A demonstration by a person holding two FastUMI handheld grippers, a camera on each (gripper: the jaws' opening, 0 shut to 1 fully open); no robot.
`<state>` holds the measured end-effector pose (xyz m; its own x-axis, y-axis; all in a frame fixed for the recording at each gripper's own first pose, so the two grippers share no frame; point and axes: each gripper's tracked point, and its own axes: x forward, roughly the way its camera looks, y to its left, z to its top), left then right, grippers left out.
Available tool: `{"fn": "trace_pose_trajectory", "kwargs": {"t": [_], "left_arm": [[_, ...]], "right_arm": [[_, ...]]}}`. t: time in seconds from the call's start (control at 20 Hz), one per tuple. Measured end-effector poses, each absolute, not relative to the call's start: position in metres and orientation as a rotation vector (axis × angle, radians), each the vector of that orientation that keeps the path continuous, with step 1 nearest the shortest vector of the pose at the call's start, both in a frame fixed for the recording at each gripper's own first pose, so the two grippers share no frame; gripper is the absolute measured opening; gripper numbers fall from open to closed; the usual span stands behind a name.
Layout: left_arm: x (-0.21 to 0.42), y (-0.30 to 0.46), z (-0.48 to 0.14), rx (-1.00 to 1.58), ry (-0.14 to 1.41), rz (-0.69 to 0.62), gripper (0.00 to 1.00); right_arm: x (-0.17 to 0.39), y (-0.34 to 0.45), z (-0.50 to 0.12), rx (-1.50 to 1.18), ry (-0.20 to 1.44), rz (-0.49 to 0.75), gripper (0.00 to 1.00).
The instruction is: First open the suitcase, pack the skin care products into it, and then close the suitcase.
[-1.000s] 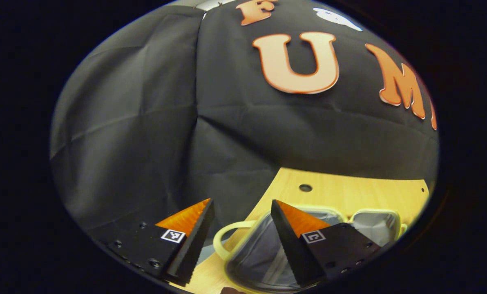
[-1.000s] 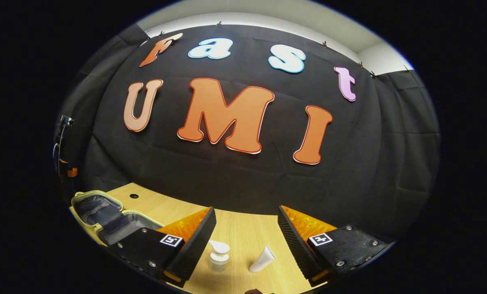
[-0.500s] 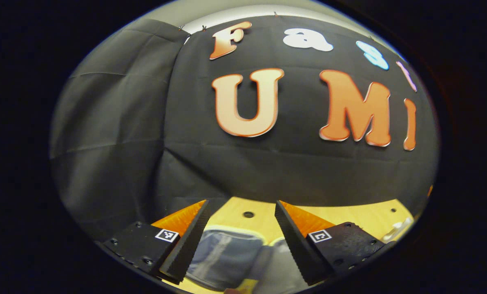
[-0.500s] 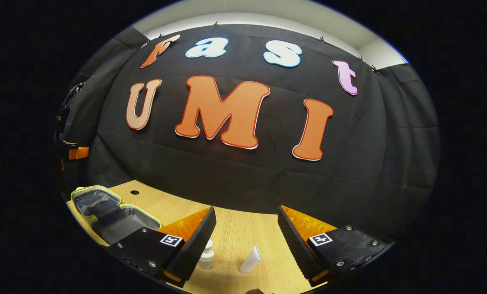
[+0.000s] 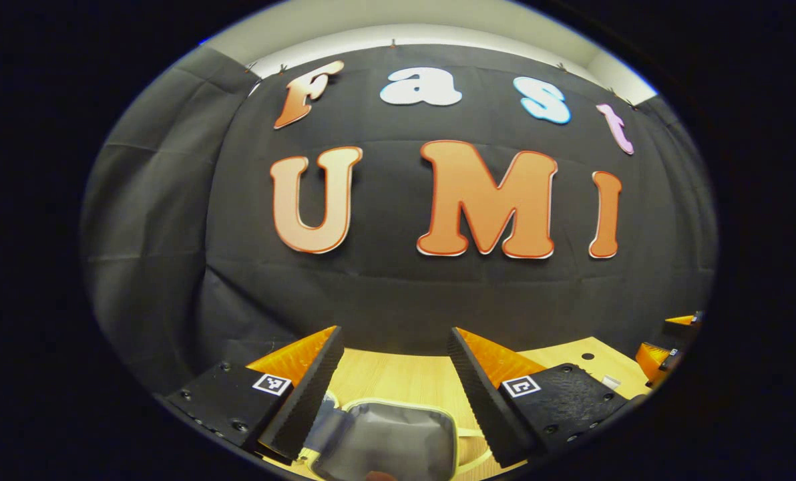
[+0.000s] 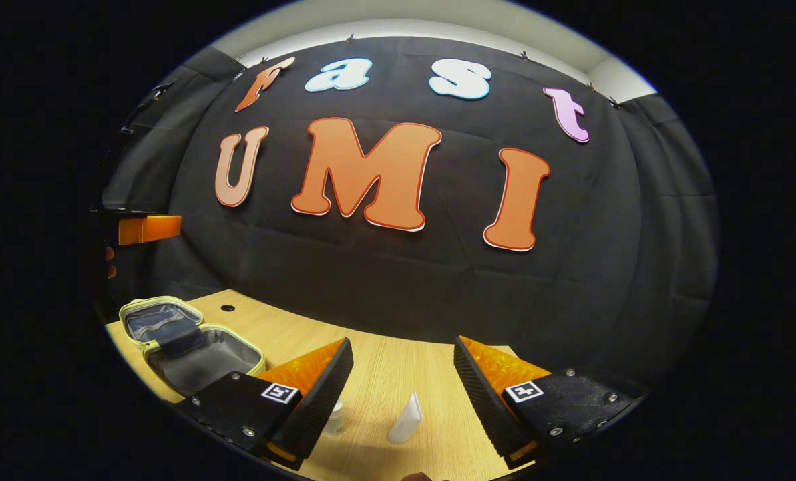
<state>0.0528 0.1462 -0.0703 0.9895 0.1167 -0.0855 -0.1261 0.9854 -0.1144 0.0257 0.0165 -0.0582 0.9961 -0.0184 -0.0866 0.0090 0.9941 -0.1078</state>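
Observation:
The small suitcase (image 6: 191, 347) lies open on the wooden table (image 6: 384, 374), pale yellow rim, grey lining, both halves flat. In the left gripper view one grey-lined half (image 5: 388, 444) sits just below my open left gripper (image 5: 395, 361), which holds nothing. My right gripper (image 6: 403, 371) is open above the table. A white tube (image 6: 406, 419) lies between its fingers, farther off. A white pump bottle (image 6: 335, 419) stands beside the tube, partly hidden by the left finger (image 6: 318, 394). The left gripper's orange finger (image 6: 149, 228) shows at the far left, above the suitcase.
Black cloth walls close the booth behind the table. A round hole (image 6: 228, 308) sits in the tabletop near the suitcase. The right gripper's orange parts (image 5: 665, 341) show at the right edge of the left gripper view.
The left gripper has swung to the right and tilted up, so the suitcase slid down and left in its view. The right gripper drew back slightly; the bottle slipped behind its left finger.

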Motion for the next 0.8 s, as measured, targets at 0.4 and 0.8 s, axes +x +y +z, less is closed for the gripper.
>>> {"fn": "trace_pose_trajectory", "kwargs": {"t": [0.4,0.8], "left_arm": [[0.061,0.058,-0.102,-0.060,0.146,-0.049,0.99],[0.052,-0.044,-0.167,0.033,0.277,-0.263,1.00]], "right_arm": [[0.016,-0.004,-0.092,-0.112,0.150,-0.020,0.97],[-0.002,-0.022,-0.133,-0.120,0.253,-0.019,0.97]]}}
